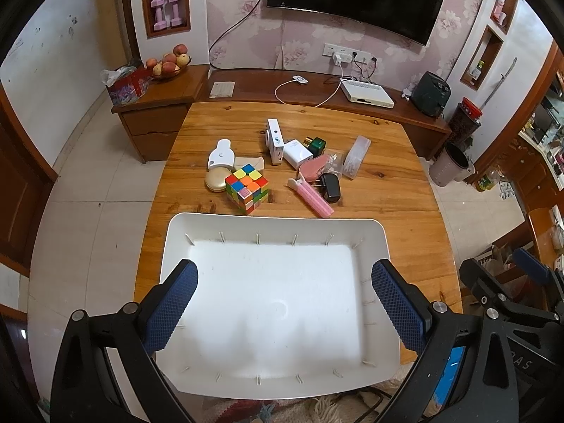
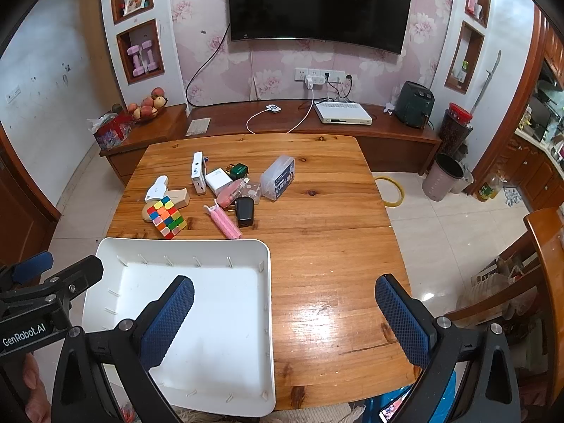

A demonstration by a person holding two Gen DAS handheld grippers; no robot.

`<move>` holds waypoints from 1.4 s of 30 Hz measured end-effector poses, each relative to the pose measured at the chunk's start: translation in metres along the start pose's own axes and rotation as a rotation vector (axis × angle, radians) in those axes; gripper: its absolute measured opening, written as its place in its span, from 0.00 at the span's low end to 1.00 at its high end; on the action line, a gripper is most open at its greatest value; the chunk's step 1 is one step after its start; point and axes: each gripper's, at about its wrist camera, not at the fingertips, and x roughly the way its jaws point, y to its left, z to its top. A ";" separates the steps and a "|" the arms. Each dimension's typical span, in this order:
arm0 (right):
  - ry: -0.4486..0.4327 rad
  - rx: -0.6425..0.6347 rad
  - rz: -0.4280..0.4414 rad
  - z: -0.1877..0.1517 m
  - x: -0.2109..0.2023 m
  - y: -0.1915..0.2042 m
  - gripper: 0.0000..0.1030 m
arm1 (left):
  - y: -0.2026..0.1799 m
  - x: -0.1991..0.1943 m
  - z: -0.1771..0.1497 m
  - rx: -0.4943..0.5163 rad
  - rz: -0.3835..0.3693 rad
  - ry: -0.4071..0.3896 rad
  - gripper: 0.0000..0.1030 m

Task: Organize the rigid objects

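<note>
An empty white tray (image 1: 275, 225) lies at the near edge of the wooden table (image 1: 387, 190); it also shows in the right wrist view (image 2: 268, 282). Beyond it lies a cluster: a colourful cube (image 1: 246, 187) (image 2: 166, 218), a pink comb (image 1: 312, 197) (image 2: 224, 222), a black charger (image 1: 330, 187) (image 2: 245, 210), white chargers (image 1: 298, 153), a clear box (image 1: 356, 157) (image 2: 278, 177) and a beige round case (image 1: 216, 179). My left gripper (image 1: 284, 303) is open above the tray. My right gripper (image 2: 284, 313) is open over the tray's right rim and bare table.
A TV cabinet (image 2: 282, 120) with a white set-top box (image 2: 342, 112) stands behind the table. A fruit bowl (image 1: 169, 65) sits on a side cabinet. Bins (image 2: 446, 176) stand on the floor at right. A wooden chair (image 2: 543, 246) is at far right.
</note>
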 end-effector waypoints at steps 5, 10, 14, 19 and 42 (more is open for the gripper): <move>-0.003 0.000 -0.001 0.000 0.000 0.001 1.00 | 0.000 0.000 0.001 0.004 0.000 0.001 0.96; -0.005 -0.006 -0.005 0.002 0.001 0.001 1.00 | 0.003 0.000 0.002 0.005 0.001 -0.005 0.96; -0.005 -0.007 -0.004 0.003 0.002 0.001 1.00 | 0.005 -0.003 0.007 0.001 0.002 -0.016 0.96; -0.006 -0.020 0.001 0.007 0.002 0.005 1.00 | 0.005 -0.004 0.011 0.002 0.004 -0.021 0.96; -0.036 -0.058 -0.021 0.021 0.004 0.016 1.00 | 0.011 0.009 0.022 0.011 -0.006 0.006 0.96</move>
